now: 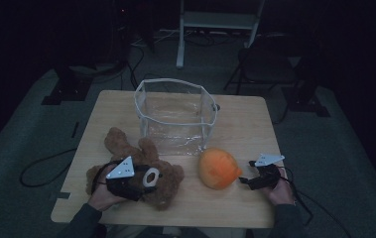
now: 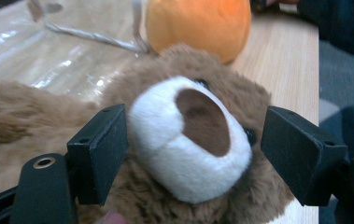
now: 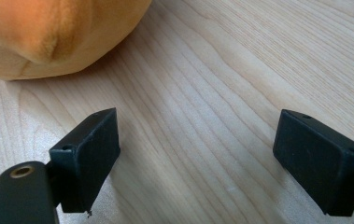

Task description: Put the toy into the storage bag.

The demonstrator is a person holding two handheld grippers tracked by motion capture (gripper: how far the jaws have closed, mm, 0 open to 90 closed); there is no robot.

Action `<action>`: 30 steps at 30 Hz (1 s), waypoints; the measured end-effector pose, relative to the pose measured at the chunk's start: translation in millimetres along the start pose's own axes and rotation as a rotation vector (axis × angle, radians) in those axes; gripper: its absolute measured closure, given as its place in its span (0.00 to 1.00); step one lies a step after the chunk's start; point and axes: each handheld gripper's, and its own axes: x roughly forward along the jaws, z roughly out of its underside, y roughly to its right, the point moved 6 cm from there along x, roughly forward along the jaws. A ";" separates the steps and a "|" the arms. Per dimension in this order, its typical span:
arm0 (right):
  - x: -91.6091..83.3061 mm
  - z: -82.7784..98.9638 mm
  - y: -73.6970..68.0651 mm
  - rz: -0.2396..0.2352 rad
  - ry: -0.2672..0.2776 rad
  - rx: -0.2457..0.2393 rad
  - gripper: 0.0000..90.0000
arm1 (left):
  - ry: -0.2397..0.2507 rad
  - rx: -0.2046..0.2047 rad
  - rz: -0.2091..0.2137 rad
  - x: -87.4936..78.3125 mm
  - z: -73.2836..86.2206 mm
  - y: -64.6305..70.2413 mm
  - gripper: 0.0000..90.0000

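Two spread jaws of the left gripper (image 2: 191, 154) flank the teddy bear (image 1: 136, 168), lying lengthwise leftward, snout (image 2: 191, 140) up; clear bag (image 1: 175, 111) open, empty; right gripper (image 3: 198, 163) spread over bare wood.

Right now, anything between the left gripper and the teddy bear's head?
Nothing visible. In the left gripper view the left gripper stands open around the teddy bear, its white muzzle between the pads; the right pad is clear of the fur, the left is at the muzzle's edge. The orange plush lies beyond, out of the way.
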 end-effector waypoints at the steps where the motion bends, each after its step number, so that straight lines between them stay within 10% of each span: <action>1: 0.0 0.0 0.0 0.000 0.000 0.000 0.15 | -0.010 0.005 0.000 0.6 0.8 1.0 0.26; 30: 0.0 0.0 -0.1 0.000 0.000 0.001 0.15 | -0.082 0.028 0.125 50.8 1.4 -25.5 0.09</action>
